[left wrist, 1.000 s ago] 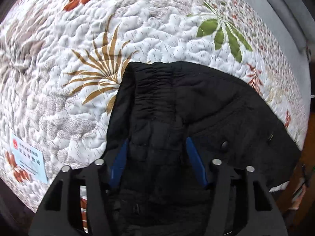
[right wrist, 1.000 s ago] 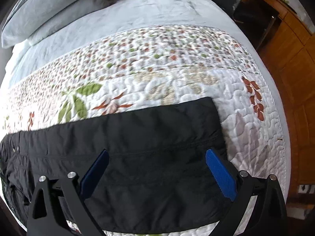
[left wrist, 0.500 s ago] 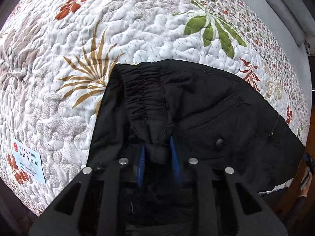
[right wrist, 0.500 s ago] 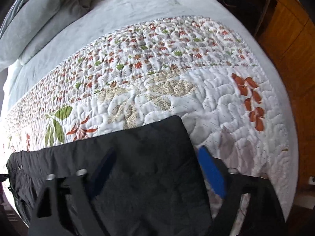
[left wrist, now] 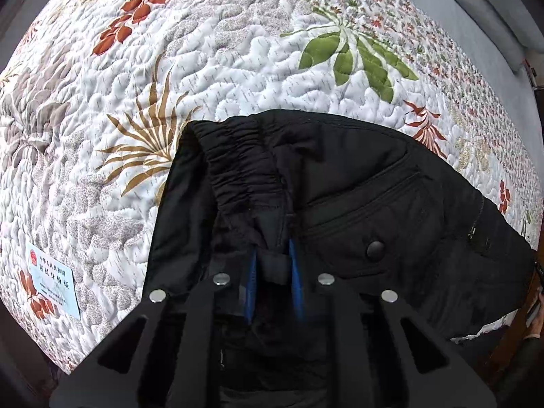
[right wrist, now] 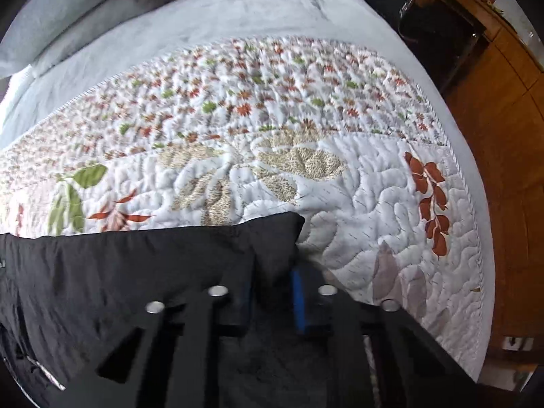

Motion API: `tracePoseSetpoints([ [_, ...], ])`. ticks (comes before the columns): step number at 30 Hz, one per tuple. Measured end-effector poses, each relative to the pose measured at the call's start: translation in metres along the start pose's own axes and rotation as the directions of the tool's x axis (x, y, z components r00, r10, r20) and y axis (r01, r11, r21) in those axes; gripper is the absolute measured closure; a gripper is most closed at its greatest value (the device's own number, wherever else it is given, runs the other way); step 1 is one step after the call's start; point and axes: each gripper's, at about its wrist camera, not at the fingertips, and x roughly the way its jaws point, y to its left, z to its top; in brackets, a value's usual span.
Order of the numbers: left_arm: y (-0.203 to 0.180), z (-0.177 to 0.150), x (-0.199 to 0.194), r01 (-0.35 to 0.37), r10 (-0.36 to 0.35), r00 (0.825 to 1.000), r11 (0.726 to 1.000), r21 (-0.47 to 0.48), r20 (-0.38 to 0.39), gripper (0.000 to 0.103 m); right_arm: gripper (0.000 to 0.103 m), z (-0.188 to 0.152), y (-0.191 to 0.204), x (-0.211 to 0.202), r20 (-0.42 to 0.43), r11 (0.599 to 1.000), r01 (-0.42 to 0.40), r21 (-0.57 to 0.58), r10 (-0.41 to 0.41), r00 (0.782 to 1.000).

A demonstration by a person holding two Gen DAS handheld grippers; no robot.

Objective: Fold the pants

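Black pants (left wrist: 357,183) lie across a quilted floral bedspread (left wrist: 238,51). In the left wrist view I see their elastic waistband (left wrist: 238,156), a pocket and a snap button (left wrist: 375,248). My left gripper (left wrist: 272,272) is shut on a fold of the waist fabric. In the right wrist view the leg end of the pants (right wrist: 170,265) lies near the bed's right side. My right gripper (right wrist: 272,292) is shut on the hem corner of the pants.
A light blue card (left wrist: 54,280) lies on the quilt left of the pants. Grey pillows (right wrist: 68,17) and a plain sheet (right wrist: 255,10) are at the bed's far end. Wooden furniture (right wrist: 503,78) stands along the right of the bed.
Both grippers were open a second ago. The left one closed on the waist fabric. The right one shifted right to the hem corner and closed on it.
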Motion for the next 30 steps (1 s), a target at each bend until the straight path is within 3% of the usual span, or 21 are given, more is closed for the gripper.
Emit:
tracePoseSetpoints([
  [6, -0.027, -0.007, -0.022, 0.025, -0.027, 0.999, 0.999, 0.048, 0.044, 0.091, 0.091, -0.014, 0.009, -0.031, 0.077, 0.999, 0.019, -0.045, -0.015, 0.997],
  [14, -0.055, -0.030, -0.066, 0.113, -0.120, 0.985, 0.992, 0.063, 0.123, 0.092, 0.091, -0.020, 0.011, -0.082, 0.205, 0.998, -0.010, -0.064, 0.023, 0.978],
  [21, -0.051, -0.062, -0.119, 0.215, -0.239, 0.944, 0.969, 0.125, 0.229, 0.092, 0.092, -0.046, 0.014, -0.138, 0.318, 0.994, -0.078, -0.083, 0.100, 0.943],
  [24, -0.031, -0.081, -0.126, 0.247, -0.282, 0.924, 0.956, 0.157, 0.260, 0.092, 0.092, -0.059, 0.016, -0.156, 0.348, 0.990, -0.099, -0.096, 0.127, 0.929],
  [30, -0.009, -0.129, -0.148, 0.301, -0.375, 0.862, 0.921, 0.249, 0.343, 0.091, 0.092, -0.092, 0.021, -0.195, 0.417, 0.979, -0.153, -0.137, 0.197, 0.887],
])
